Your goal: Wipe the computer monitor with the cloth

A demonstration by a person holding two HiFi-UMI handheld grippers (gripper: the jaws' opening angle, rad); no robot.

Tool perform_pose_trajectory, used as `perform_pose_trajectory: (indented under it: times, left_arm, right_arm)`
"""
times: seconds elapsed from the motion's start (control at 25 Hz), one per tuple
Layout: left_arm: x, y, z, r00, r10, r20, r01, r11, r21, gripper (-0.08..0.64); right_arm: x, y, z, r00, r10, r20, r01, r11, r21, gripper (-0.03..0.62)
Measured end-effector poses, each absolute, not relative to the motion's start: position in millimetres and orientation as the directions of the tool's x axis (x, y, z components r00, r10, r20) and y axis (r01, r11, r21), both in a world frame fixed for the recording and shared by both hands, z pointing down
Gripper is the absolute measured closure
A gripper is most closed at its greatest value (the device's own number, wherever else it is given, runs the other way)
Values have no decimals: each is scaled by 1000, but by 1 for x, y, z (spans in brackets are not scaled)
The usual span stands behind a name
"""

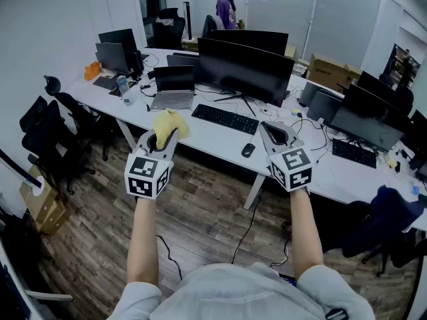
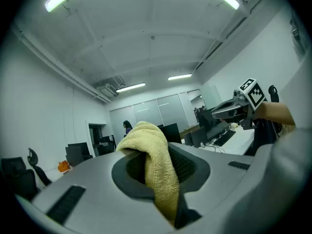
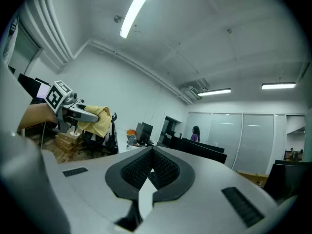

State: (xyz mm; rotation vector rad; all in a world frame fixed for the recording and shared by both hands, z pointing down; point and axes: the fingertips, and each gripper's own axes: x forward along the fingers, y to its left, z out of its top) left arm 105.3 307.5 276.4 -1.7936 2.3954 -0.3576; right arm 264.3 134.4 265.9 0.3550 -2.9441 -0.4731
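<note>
Before desk (image 1: 207,137): left gripper (image 1: 163,137) clamps yellow cloth (image 1: 170,122) (bunched); right gripper (image 1: 275,132) jaws together; monitor (image 1: 243,69) beyond.

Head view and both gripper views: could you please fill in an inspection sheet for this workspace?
Surface: white desk, mostly covered with equipment.
Job's things: cloth, yellow, clamped in the left gripper; curved monitor on the desk, not yet touched.
Clutter: keyboard, mouse, laptop, bottle.
Grippers: left gripper shut on the cloth; right gripper shut, nothing in it; both held short of the desk.
Cables: loose cables right of the monitor; one cable trails to the floor.
Surroundings: wooden floor, office chairs, cardboard box, a person at the back.
</note>
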Motion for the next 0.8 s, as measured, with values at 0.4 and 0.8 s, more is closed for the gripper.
perform_pose_trajectory:
  times: [0.4,0.8]
  left_arm:
    - [86,318,281,-271,-962,40,-934,253,-254,482]
    - [43,342,283,-217,-975,46,-938,196,-285,482]
  right_arm:
    - [240,155,265,-968,-241,67,-213,933,289,566]
    - [194,193,269,-966,-249,70,-217,929,300,568]
